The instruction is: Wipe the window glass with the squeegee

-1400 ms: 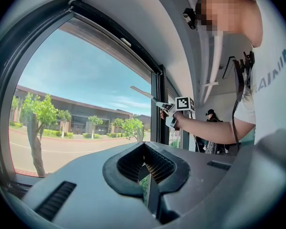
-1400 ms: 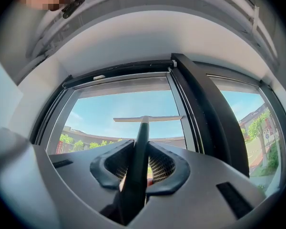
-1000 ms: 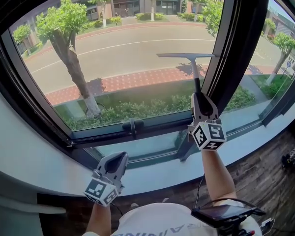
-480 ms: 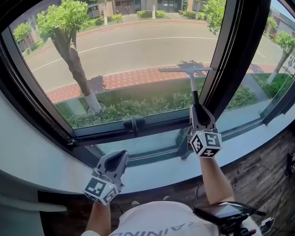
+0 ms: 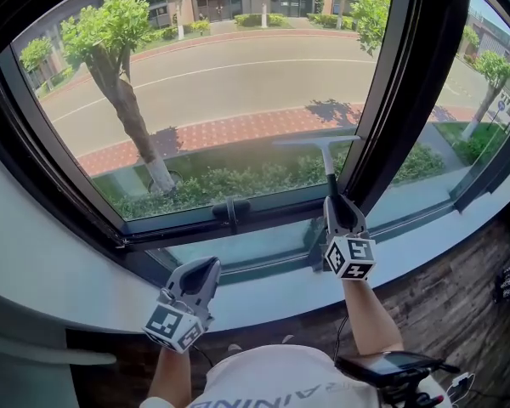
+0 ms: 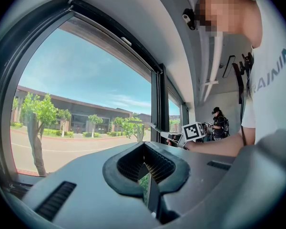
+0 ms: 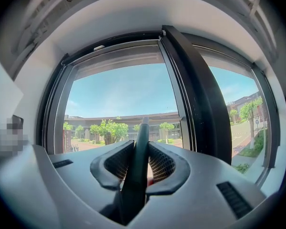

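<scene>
Currently my right gripper (image 5: 331, 202) clamps the squeegee (image 5: 316, 143) handle, its blade low on the window glass (image 5: 221, 100) at twelve o'clock, while my left gripper (image 5: 206, 272) is closed and empty; I judge a tilted blade could streak.

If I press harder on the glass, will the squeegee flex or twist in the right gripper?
Likely stiff: the squeegee handle looks straight. It may twist, since the right gripper clamps only the handle's end, far from the wide blade. Probably light: it is slim.
</scene>
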A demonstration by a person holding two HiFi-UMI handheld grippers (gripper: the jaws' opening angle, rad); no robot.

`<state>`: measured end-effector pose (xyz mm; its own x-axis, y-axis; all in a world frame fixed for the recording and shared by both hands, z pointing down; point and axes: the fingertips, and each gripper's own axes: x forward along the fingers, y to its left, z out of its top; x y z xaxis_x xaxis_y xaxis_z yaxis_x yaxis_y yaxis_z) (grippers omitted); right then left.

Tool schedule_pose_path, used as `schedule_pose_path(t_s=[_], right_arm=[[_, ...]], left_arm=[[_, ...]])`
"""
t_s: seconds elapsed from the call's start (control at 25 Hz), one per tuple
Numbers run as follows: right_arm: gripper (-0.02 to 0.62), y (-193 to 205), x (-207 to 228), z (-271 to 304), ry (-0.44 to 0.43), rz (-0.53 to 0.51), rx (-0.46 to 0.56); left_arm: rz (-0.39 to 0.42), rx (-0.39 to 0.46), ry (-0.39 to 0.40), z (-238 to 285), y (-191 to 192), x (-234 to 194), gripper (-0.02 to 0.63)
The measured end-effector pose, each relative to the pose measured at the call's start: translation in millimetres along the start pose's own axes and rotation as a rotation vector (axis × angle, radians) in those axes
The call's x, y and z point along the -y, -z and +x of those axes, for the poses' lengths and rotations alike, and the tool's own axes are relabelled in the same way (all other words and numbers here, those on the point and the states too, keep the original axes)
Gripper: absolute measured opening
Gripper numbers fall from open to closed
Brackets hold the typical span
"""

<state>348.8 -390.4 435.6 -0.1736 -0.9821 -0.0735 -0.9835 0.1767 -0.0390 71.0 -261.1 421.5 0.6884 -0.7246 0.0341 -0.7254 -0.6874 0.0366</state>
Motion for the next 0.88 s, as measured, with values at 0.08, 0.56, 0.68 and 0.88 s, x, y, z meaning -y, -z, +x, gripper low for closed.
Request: schedule_pose_path(t_s=[0.08,0.56,0.68,0.88], right_arm=[[0.100,5,1,-1,0.002,0.006,-0.010],[0.100,64,4,-5,-0.013,0.066,-0.131],[0.100,80,5,-8,-0.009,0.055,-0.165],[0.100,102,5,-11,-0.006,0.045,-0.214]], left_arm=[[0.000,0.001,0.005,0,1,0,0.017],[-0.001,-0.008,0.005,2,4,1,0.017],[-0.002,-0.010,0.006,2,5,3,0.017],[-0.004,-0.009,0.006,2,6,3,0.017]])
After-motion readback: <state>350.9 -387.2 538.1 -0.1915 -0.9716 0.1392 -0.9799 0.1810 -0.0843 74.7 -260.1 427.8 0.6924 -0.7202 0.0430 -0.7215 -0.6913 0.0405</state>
